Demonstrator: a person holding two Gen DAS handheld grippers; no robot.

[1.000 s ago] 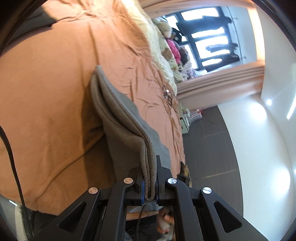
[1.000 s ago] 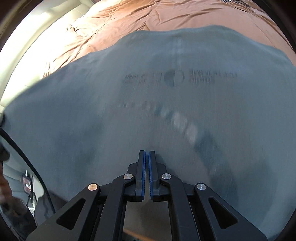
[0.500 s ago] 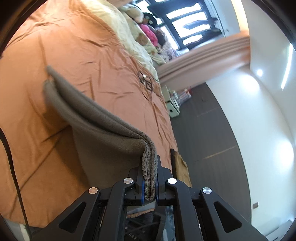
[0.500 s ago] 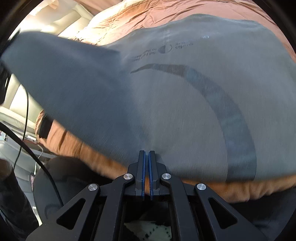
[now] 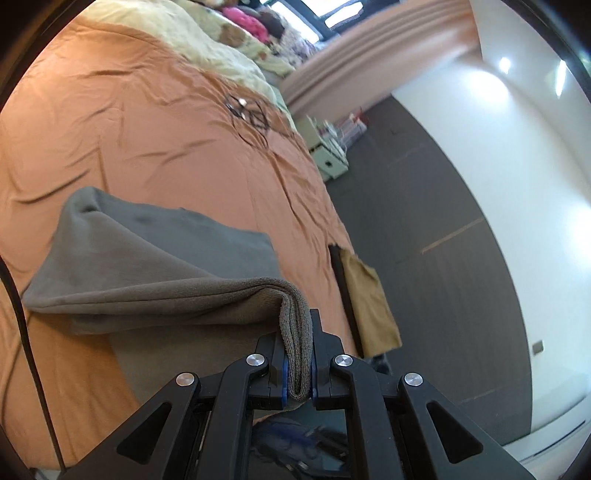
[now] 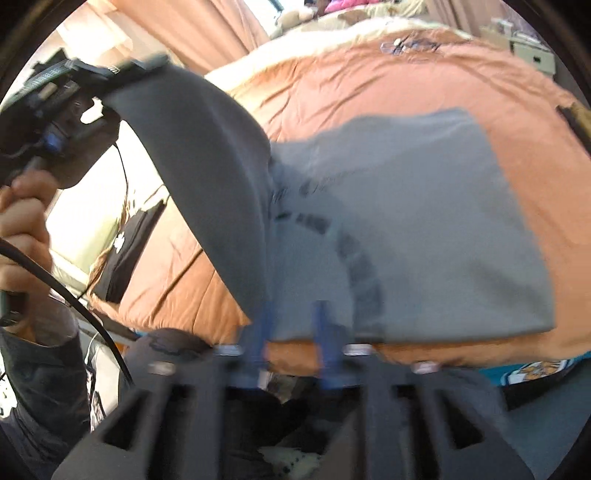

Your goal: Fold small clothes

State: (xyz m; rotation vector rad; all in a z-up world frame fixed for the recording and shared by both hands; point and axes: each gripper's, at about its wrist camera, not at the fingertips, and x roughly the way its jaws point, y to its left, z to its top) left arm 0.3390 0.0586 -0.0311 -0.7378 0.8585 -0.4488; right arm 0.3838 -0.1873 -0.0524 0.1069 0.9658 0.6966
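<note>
A grey garment [image 5: 155, 266] with dark printed lettering lies on the orange bedspread [image 5: 129, 122]. My left gripper [image 5: 297, 365] is shut on a folded edge of it and holds that edge up over the bed. In the right wrist view the garment [image 6: 424, 229] lies mostly flat, with one side lifted to the upper left, where the left gripper [image 6: 92, 74] holds it. My right gripper [image 6: 291, 325] is blurred, its blue-padded jaws stand apart at the garment's near edge with nothing between them.
A tan cloth [image 5: 369, 306] hangs over the bed's right edge. A black cable [image 5: 251, 114] lies farther up the bedspread, pillows and stuffed toys [image 5: 240, 33] beyond. Dark floor [image 5: 424, 221] runs right of the bed. A teal patterned fabric [image 6: 535, 369] lies below the bed's near edge.
My right gripper has opened, let go of the garment and pulled back. My left gripper has carried its held edge across, and the garment now lies lower on the bed.
</note>
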